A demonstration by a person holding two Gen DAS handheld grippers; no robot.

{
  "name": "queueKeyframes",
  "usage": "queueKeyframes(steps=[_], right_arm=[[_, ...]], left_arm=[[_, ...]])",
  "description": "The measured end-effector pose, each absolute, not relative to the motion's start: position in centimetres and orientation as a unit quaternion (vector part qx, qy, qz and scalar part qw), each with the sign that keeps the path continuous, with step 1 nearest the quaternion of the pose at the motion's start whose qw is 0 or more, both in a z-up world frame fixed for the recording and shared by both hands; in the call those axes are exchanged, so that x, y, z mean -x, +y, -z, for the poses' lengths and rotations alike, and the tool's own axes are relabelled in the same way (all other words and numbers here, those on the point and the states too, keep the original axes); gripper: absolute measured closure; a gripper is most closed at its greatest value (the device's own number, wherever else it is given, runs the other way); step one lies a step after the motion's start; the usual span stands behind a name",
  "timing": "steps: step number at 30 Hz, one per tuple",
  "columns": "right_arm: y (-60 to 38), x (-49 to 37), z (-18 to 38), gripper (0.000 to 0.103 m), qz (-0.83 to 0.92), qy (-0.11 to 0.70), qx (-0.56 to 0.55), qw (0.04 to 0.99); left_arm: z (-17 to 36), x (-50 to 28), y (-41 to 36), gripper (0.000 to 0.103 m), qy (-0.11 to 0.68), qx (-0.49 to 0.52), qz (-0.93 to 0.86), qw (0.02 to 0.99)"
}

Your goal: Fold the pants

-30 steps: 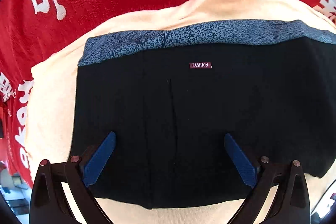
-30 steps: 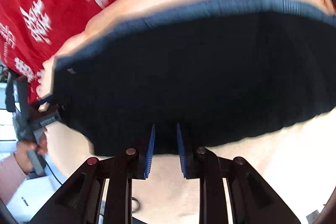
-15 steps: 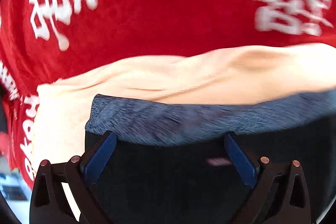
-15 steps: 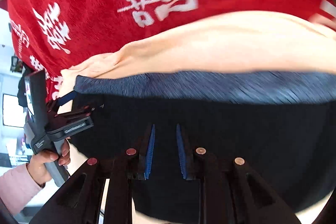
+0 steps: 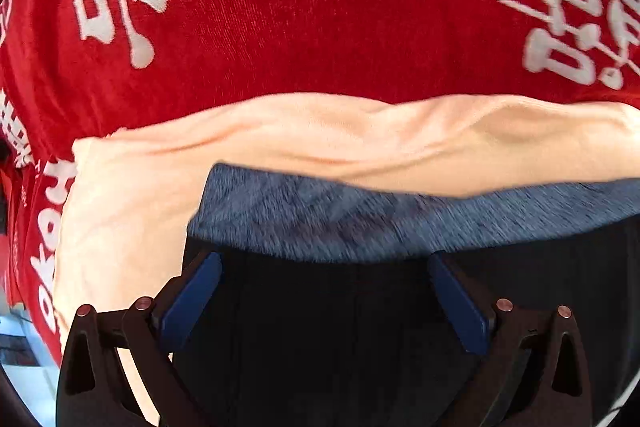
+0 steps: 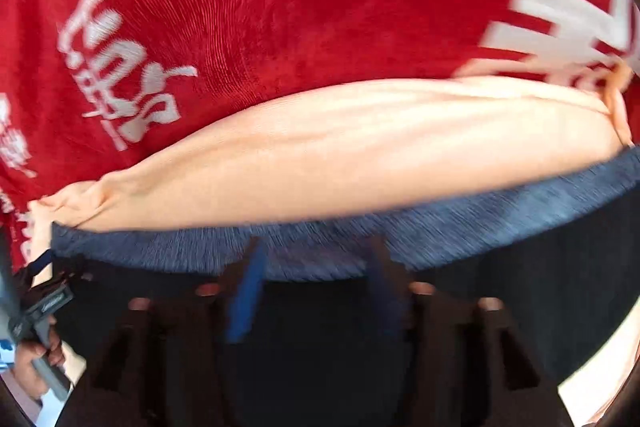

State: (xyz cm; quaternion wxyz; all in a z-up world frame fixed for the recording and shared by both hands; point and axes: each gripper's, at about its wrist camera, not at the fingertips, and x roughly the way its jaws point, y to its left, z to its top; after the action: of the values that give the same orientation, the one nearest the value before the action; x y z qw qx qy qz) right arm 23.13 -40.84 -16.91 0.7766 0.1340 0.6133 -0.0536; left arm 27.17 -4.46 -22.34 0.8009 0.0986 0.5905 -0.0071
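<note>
Item: black pants (image 5: 360,327) with a mottled blue-grey waistband (image 5: 360,215), lying flat on a peach cloth (image 5: 320,135) that is itself spread over a red cover with white lettering (image 5: 320,7); whether a desk or a bed is carrying all this cannot be told. Orientation: the waistband is running left to right across both wrist views, so the long axis of that edge is lying crosswise to the fingers of both tools, with the black body of the garment filling the space under and behind them. Left gripper (image 5: 324,291): sitting over the pants near the waistband's left corner, jaws standing wide with black fabric showing between them and nothing held. Right gripper (image 6: 316,287): blurred, positioned farther along the same band, fingertips reaching onto the waistband; the jaws are appearing parted to a moderate gap, with no fabric visibly pinched. In the right wrist view the left gripper (image 6: 44,291) is showing at the band's far left end. Judgement: the waistband is lying directly ahead of both tools, 1 at each portion, so neither is markedly nearer; any next grasp would turn on closing across that crosswise edge.
</note>
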Motion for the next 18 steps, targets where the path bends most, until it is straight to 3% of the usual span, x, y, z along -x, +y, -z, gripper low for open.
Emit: queueKeyframes(steps=[5,8,9,14,18], right_arm=[[-42.8,-16.1,18.6,0.032,0.069,0.650,-0.145,0.743],[-43.4,-13.7,18.5,0.028,0.048,0.609,-0.162,0.775],[-43.4,-13.5,18.6,0.027,0.042,0.603,-0.163,0.780],[-42.3,-15.3,19.3,0.000,0.015,0.628,-0.161,0.761],[-40.6,-17.3,19.2,0.000,0.014,0.659,-0.123,0.742]], left_arm=[[20.9,-22.3,-7.1,0.000,0.604,-0.121,0.039,0.787],[20.0,-19.2,-9.2,0.000,0.620,-0.114,0.060,0.774],[19.7,-18.1,-9.9,0.000,0.625,-0.112,0.067,0.769],[17.3,-13.4,-13.7,0.000,0.641,-0.104,0.094,0.755],[15.6,-10.8,-16.6,0.000,0.649,-0.099,0.111,0.746]])
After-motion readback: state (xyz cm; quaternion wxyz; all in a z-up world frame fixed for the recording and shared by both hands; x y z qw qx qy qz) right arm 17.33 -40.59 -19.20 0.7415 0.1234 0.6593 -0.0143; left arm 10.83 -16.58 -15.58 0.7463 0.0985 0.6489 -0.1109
